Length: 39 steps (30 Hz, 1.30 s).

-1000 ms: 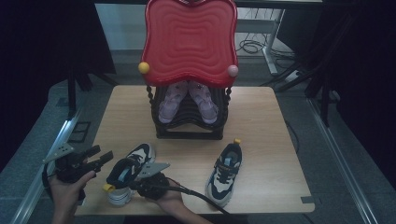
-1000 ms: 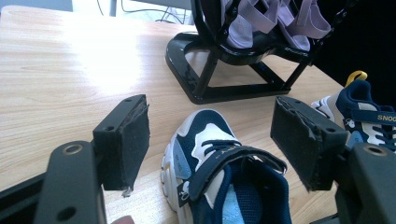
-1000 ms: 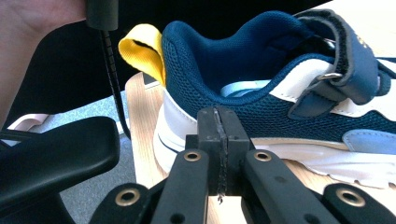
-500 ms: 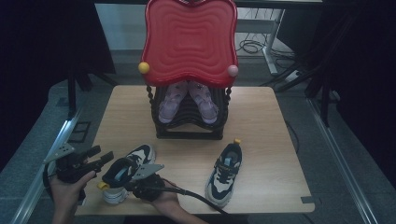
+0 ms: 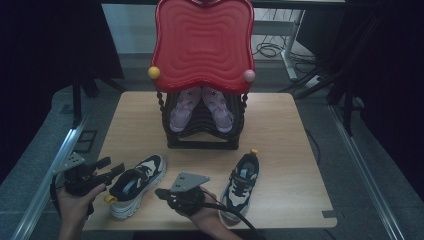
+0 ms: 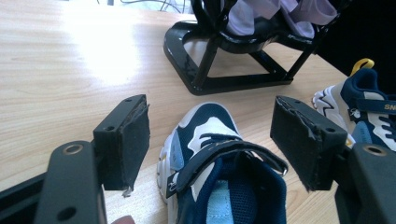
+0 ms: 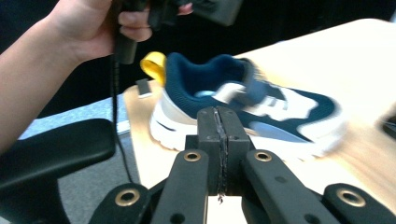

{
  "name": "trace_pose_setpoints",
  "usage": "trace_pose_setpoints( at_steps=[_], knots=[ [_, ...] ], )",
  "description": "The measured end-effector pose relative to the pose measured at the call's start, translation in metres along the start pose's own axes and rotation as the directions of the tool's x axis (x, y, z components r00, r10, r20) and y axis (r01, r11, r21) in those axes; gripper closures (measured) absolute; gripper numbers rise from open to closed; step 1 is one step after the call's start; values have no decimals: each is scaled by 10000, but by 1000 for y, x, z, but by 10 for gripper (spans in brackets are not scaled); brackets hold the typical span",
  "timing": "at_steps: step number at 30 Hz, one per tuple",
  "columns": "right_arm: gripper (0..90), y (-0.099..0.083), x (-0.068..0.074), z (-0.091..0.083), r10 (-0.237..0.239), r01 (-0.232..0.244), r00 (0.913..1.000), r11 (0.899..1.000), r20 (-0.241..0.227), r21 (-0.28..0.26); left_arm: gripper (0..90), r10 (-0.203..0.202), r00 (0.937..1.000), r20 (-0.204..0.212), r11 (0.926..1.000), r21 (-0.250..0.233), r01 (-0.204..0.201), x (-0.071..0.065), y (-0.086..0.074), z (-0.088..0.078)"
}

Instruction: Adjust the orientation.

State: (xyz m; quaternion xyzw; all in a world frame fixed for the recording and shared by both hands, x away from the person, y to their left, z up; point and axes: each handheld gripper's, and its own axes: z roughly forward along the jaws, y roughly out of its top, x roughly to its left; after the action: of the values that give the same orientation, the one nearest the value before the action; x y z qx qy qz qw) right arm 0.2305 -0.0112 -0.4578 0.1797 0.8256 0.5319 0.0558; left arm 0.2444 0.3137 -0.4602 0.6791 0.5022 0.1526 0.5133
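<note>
Your left claw point(image 5: 112, 169) stands open at the heel of the near shoe point(image 5: 136, 183), pads either side, not touching. Your right claw point(image 5: 161, 192), pressed shut on nothing, sits just beside that shoe on the counter point(image 5: 290, 150).

A lab: black curtains point(image 5: 45, 55), floor cables point(image 5: 270, 49), lone wooden table point(image 5: 290, 130).

the high view looks down from the person's side; both gripper views sit low and close, sharing the left sneaker point(image 5: 137, 184) point(image 6: 219, 172) point(image 7: 243, 109).
</note>
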Motion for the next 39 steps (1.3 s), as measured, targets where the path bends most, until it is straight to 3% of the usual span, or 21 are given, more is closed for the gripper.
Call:
trace_pose_setpoints(
  at_steps=[7, 15, 19, 24, 30, 39],
  knots=[
    [895, -11, -27, -46, 487, -464, 9945, 9986, 928, -262, 291, 66, 10000, 11, 9998, 178, -66, -3, -1, 5],
    [896, -28, -48, -84, 701, -652, 9831, 9973, 1692, -348, 296, 136, 9999, -21, 9998, 164, -136, -5, 0, 2],
    [895, -36, -54, -99, 696, -643, 9797, 9973, 1878, -342, 296, 147, 9999, -14, 9998, 156, -147, -5, 0, 2],
    [895, -45, -61, -121, 961, -859, 9696, 9948, 2250, -547, 296, 141, 9999, 8, 9998, 112, -141, -5, 1, 1],
    [895, -53, -65, -142, 1022, -884, 9667, 9937, 2347, -685, 296, 212, 9998, 67, 9996, 192, -213, -7, 4, 5],
    [895, -66, -70, -166, 1454, -1219, 9499, 9874, 2767, -1006, 295, 286, 9994, 169, 9993, 246, -290, -8, 6, 10]
  ],
)
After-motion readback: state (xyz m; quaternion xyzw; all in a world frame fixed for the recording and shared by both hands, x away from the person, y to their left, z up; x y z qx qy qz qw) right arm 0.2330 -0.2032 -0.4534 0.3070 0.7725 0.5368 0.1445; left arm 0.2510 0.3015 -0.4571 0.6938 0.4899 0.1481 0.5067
